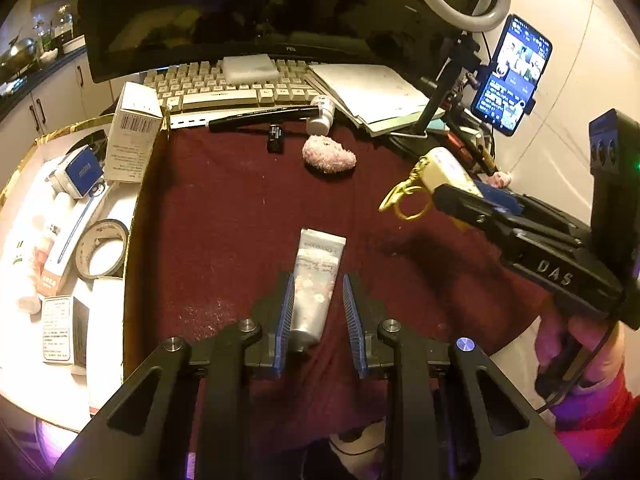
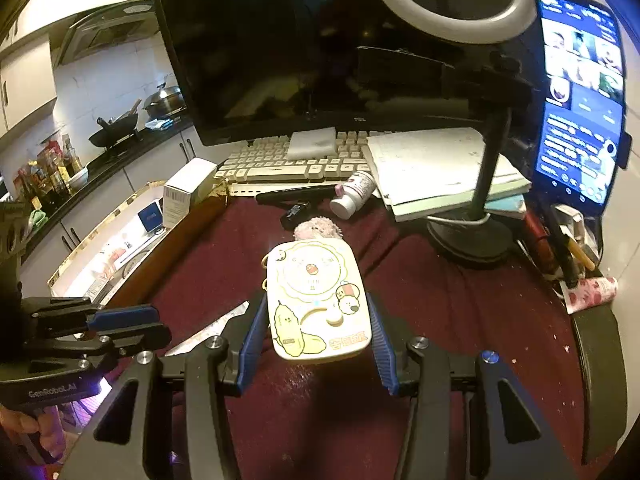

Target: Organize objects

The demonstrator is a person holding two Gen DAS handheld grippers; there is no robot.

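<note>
My left gripper [image 1: 318, 304] is open around a silver hand-cream tube [image 1: 318, 280] that lies on the dark red cloth [image 1: 224, 208]; the left pad touches it, the right pad stands apart. My right gripper [image 2: 318, 332] is shut on a cream cartoon-printed case [image 2: 316, 300] and holds it above the cloth; the case also shows in the left wrist view [image 1: 448, 172] with a gold key ring [image 1: 404, 200] hanging from it. A gold-edged box [image 1: 132, 216] at the left holds small cartons, a tape roll [image 1: 102, 254] and tubes.
On the cloth lie a pink fluffy puff [image 1: 328, 154], a small black battery [image 1: 275, 138], a black pen [image 1: 264, 117] and a white pill bottle [image 1: 322, 114]. Behind are a keyboard [image 1: 224, 88], monitor [image 1: 240, 8], notebooks [image 1: 368, 92], ring light stand [image 1: 440, 96] and phone [image 1: 514, 76].
</note>
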